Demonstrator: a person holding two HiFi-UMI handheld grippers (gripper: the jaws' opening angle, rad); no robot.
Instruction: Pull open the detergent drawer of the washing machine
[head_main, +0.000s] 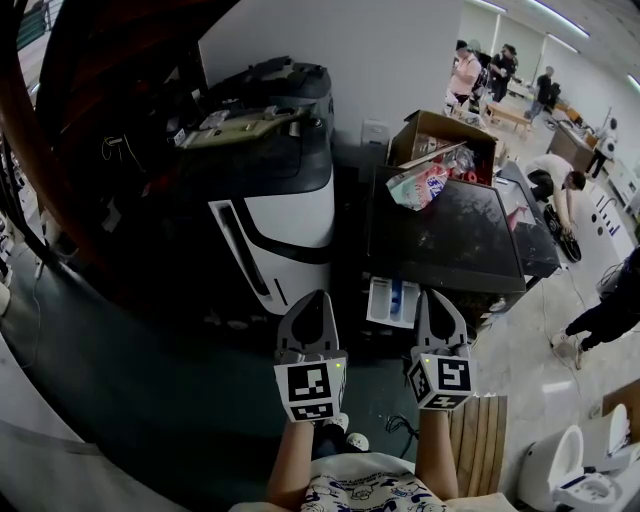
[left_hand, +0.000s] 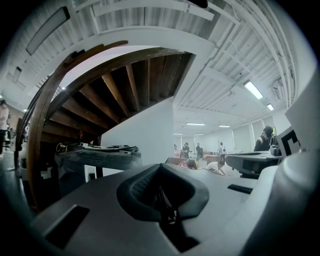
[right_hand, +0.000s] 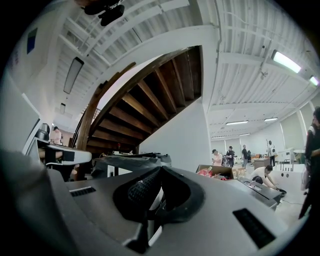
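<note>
Jaws of the left gripper (head_main: 312, 300) and right gripper (head_main: 435, 298), at 6 o'clock, are pressed together on nothing. The dark-topped washing machine (head_main: 445, 235) stands at 3 o'clock on grey floor (head_main: 150, 400), its detergent drawer (head_main: 393, 300) near the right gripper; wooden staircase (head_main: 60, 150) at 10 o'clock.

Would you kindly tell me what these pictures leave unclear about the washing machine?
Washing machine front: head view shows only its dark top.
White piece at its near edge: too small there to call it the drawer.
Gripper views: left gripper and right gripper bodies cover everything low.
</note>
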